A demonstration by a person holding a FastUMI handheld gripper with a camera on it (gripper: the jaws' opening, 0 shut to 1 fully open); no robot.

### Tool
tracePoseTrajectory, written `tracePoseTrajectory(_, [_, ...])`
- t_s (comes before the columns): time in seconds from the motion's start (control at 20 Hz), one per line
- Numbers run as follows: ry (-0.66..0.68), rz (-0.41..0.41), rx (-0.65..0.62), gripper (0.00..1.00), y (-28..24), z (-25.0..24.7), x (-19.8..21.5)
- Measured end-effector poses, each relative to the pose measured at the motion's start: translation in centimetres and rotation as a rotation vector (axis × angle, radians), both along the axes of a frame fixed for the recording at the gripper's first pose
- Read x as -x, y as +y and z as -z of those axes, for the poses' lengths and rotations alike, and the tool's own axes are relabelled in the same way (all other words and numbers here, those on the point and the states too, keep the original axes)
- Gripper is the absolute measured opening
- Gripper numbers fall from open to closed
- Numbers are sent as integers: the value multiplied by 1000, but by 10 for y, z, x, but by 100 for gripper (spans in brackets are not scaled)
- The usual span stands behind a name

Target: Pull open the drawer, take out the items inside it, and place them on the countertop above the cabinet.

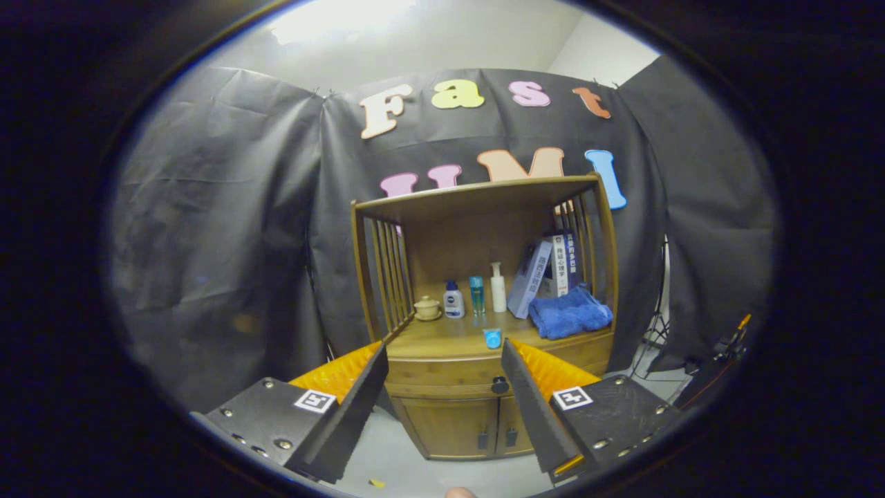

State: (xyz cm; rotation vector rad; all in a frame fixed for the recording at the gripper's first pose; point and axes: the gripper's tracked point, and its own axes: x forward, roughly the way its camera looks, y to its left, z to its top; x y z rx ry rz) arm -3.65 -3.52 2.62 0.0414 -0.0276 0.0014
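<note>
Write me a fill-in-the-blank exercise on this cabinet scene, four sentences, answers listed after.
1. The gripper hangs in front of the wooden cabinet with its fingers ____ and nothing between them.
2. The drawer, with its dark knob, is ____.
3. On the countertop, the folded towel is ____ in colour.
4. The books lean just ____ the towel.

Missing words: open; closed; blue; behind
</note>
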Motion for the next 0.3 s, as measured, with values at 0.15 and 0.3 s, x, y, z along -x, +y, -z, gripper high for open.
tracePoseTrajectory(0.15, [-35, -29, -12, 99, 9, -13, 5])
tracePoseTrajectory(0.3, [-37, -33, -4, 99, 10, -11, 7])
